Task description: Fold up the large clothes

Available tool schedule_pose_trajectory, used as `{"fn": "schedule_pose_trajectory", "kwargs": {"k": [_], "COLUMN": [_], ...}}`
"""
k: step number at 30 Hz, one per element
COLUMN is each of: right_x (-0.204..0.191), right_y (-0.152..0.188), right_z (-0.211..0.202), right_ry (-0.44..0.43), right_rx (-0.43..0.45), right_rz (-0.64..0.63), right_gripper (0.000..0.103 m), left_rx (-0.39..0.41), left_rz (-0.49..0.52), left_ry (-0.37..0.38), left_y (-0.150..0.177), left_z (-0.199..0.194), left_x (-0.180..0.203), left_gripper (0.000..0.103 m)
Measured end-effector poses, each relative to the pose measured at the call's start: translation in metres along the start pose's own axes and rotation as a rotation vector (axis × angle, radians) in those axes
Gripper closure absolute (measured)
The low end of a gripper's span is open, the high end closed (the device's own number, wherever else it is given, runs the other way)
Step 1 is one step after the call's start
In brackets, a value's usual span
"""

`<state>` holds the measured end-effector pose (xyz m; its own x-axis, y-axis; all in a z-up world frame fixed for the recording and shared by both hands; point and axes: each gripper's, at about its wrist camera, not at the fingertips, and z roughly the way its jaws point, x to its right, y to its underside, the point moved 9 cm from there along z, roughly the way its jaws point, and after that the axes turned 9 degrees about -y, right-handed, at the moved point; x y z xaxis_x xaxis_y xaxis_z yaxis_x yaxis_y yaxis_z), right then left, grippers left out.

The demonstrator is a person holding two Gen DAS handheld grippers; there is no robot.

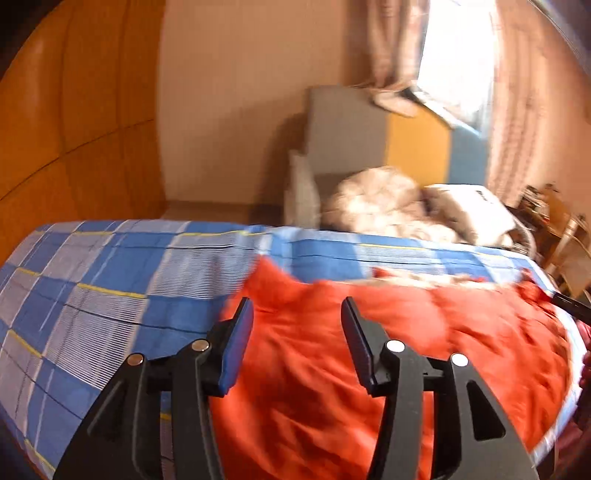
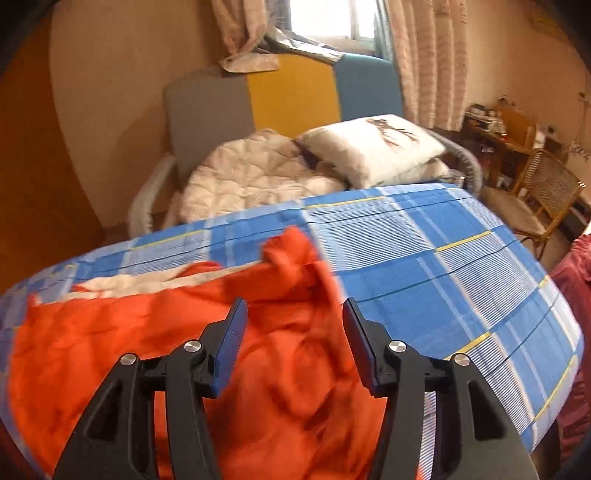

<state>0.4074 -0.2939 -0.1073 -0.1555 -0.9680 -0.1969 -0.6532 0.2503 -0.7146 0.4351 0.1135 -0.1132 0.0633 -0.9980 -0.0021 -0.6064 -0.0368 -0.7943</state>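
Observation:
A large orange-red garment (image 1: 388, 350) lies spread and crumpled on the blue checked bed sheet (image 1: 110, 280). It has a pale lining strip along its far edge. My left gripper (image 1: 297, 306) is open and empty above the garment's left part. In the right wrist view the same garment (image 2: 184, 350) fills the lower left, with a bunched corner (image 2: 291, 251) at its far right. My right gripper (image 2: 295, 308) is open and empty above the garment's right edge, by the sheet (image 2: 461, 277). A dark tip of the right gripper (image 1: 572, 304) shows at the left view's right edge.
Beyond the bed stands a chair (image 2: 207, 110) with grey, yellow and blue back panels, holding a white quilted cushion (image 2: 251, 177) and a pillow (image 2: 373, 147). A wicker chair (image 2: 543, 199) and cluttered desk (image 2: 491, 125) stand at right. Curtains and a window (image 2: 325, 18) are behind.

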Motion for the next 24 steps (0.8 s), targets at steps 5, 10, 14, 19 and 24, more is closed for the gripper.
{"fn": "schedule_pose_trajectory", "kwargs": {"k": [5, 10, 14, 19, 24], "right_x": [-0.055, -0.079, -0.071, -0.061, -0.059], "right_y": [0.027, 0.053, 0.064, 0.070, 0.075], "right_z": [-0.014, 0.005, 0.028, 0.056, 0.076], "right_ry": [-0.087, -0.065, -0.042, -0.028, -0.019], "right_rx": [-0.003, -0.045, -0.087, -0.143, -0.158], "right_rz": [-0.036, -0.095, -0.079, -0.040, -0.042], "right_gripper": [0.050, 0.050, 0.049, 0.049, 0.049], "left_rx": [-0.023, -0.079, -0.141, -0.170, -0.168], "left_rz": [0.054, 0.078, 0.064, 0.089, 0.074], "left_ry": [0.146, 0.172, 0.141, 0.129, 0.148], "left_y": [0.022, 0.043, 0.060, 0.073, 0.080], "left_z": [-0.021, -0.006, 0.020, 0.048, 0.063], "left_x": [0.066, 0.105, 0.113, 0.116, 0.115], "left_gripper": [0.053, 0.053, 0.051, 0.051, 0.051]}}
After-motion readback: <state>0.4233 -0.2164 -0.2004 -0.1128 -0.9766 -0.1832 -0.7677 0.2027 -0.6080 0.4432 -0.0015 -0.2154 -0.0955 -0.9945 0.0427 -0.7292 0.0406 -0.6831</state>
